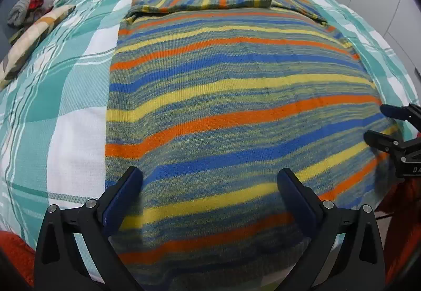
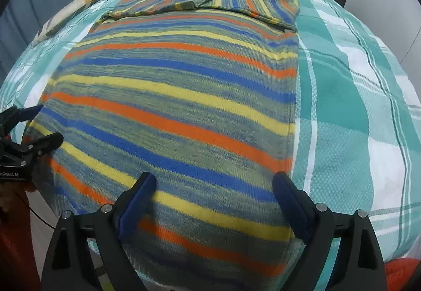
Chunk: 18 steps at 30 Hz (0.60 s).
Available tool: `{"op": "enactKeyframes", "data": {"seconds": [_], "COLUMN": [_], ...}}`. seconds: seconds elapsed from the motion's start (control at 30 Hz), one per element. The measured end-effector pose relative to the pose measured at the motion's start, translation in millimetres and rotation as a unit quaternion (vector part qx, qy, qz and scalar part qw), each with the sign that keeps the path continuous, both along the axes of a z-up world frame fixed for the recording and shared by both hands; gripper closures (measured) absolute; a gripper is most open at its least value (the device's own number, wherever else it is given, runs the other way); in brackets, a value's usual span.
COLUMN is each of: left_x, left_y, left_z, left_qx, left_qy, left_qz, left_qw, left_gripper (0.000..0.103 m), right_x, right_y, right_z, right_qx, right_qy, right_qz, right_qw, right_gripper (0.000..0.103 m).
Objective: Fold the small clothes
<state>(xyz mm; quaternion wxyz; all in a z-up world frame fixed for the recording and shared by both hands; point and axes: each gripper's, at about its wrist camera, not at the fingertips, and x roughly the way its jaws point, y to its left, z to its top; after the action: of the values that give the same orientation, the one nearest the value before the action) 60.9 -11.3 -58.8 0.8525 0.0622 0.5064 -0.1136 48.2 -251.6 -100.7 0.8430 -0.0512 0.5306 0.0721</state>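
While lying flat on the checked bed cover, with both sleeves folded in across the top end, fills the middle of the bed: the striped sweater, bottom hem at the near edge. Hovering over the hem near its left corner, spread wide and holding nothing: the left gripper. Hovering over the hem near its right corner, also spread wide and holding nothing: the right gripper; by the far left corner of the bed, a small cloth pile.
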Motion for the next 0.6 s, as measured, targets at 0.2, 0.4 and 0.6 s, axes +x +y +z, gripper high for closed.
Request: {"op": "enactKeyframes", "data": {"seconds": [0.2, 0.4, 0.6], "left_x": [-5.9, -5.8, -5.7], "left_y": [6.0, 4.8, 4.4], "left_z": [-4.1, -4.9, -5.0], "left_qx": [0.004, 0.009, 0.01], "left_qy": [-0.003, -0.007, -0.007], "left_qz": [0.004, 0.005, 0.005], "left_qw": [1.0, 0.9999, 0.9999], "left_gripper": [0.0, 0.0, 0.0], "right_x": [-0.8, -3.4, -3.5], "right_y": [3.7, 4.5, 4.2], "right_z": [-4.0, -5.3, -5.1], "right_qx": [-0.012, -0.016, -0.016], "right_qy": [-0.007, -0.012, -0.013], "right_qz": [0.005, 0.008, 0.009], "right_qw": [1.0, 1.0, 1.0], "right_gripper": [0.009, 0.007, 0.006]}}
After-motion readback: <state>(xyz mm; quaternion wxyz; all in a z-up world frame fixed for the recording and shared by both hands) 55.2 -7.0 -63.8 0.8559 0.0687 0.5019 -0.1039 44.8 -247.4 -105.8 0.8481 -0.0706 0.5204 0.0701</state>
